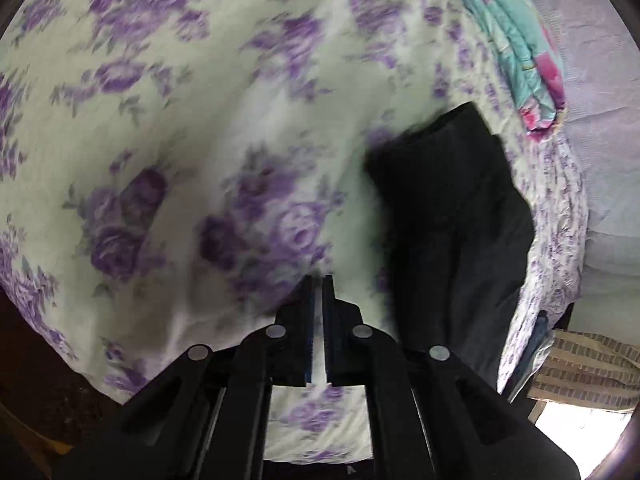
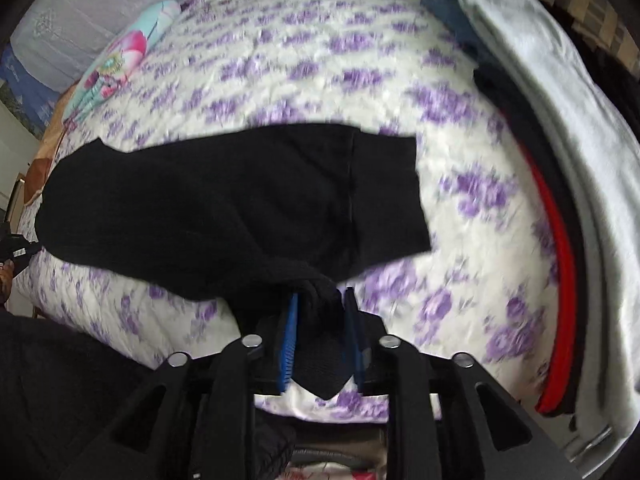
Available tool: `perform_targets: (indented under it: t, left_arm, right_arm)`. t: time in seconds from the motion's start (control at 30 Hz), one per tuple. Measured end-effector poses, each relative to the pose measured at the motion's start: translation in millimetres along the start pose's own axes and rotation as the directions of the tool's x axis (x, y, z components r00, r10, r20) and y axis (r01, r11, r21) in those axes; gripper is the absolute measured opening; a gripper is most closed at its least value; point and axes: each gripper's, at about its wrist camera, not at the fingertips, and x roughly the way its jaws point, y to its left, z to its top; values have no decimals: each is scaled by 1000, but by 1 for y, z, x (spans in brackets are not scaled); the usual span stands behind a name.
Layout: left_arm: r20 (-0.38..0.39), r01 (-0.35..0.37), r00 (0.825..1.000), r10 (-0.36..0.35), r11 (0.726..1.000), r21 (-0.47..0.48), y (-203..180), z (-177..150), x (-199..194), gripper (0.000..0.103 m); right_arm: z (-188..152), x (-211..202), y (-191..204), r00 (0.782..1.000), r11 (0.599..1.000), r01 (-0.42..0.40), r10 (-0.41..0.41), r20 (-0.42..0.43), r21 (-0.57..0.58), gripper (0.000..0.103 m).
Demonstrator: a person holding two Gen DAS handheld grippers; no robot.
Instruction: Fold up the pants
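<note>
The black pants (image 2: pixel 224 200) are seen laid across the bed (image 2: pixel 320 60), their long axis running crosswise to the line of the right tool (image 2: pixel 320 304), from a rounded end at the far left of that view to a squared edge at the right. A bunched corner of the near edge is pinched between the blue-padded fingers (image 2: pixel 289 336) of the right tool, with a point of cloth hanging down behind the jaws, so the garment lies directly ahead of and in this tool, touching it. The left tool (image 1: pixel 319 292) is pressed almost together, with only a thin slit left and nothing held; only the floral bedcover is seen beyond it. From that tool the pants (image 1: pixel 452 240) lie off to its right and slightly ahead, apart from the fingers, stretching away toward the folded pink and teal blanket (image 1: pixel 520 52). The right hand's tool is thus judged the nearer and the only one engaged. It is judged that the fold depends on the held edge being carried across the short width of the garment, while the far end remains unsecured. A stack of grey, red and dark clothes (image 2: pixel 560 160) lies along the bed's right side.
</note>
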Motion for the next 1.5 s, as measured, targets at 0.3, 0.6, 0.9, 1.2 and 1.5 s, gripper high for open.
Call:
perform_targets:
  t: [0.3, 0.6, 0.9, 1.2, 1.5]
  left_arm:
    - [61, -24, 998, 19, 996, 86, -9, -5, -62, 1]
    - [-55, 110, 994, -95, 874, 473, -200, -45, -33, 18]
    - [-217, 196, 974, -68, 731, 653, -333, -113, 50, 21]
    - [-236, 125, 971, 27, 786, 606, -314, -122, 91, 33]
    - [-276, 75, 955, 104, 819, 569, -300, -136, 121, 34]
  right_arm:
    - [-38, -39, -20, 972, 973, -185, 161, 171, 139, 61]
    - [-12, -1, 16, 993, 992, -96, 102, 60, -84, 31]
    - [87, -121, 67, 957, 859, 154, -6, 291, -489, 11]
    - [31, -7, 44, 970, 798, 235, -158, 183, -556, 32]
    - [18, -27, -40, 980, 990, -109, 122, 160, -86, 64]
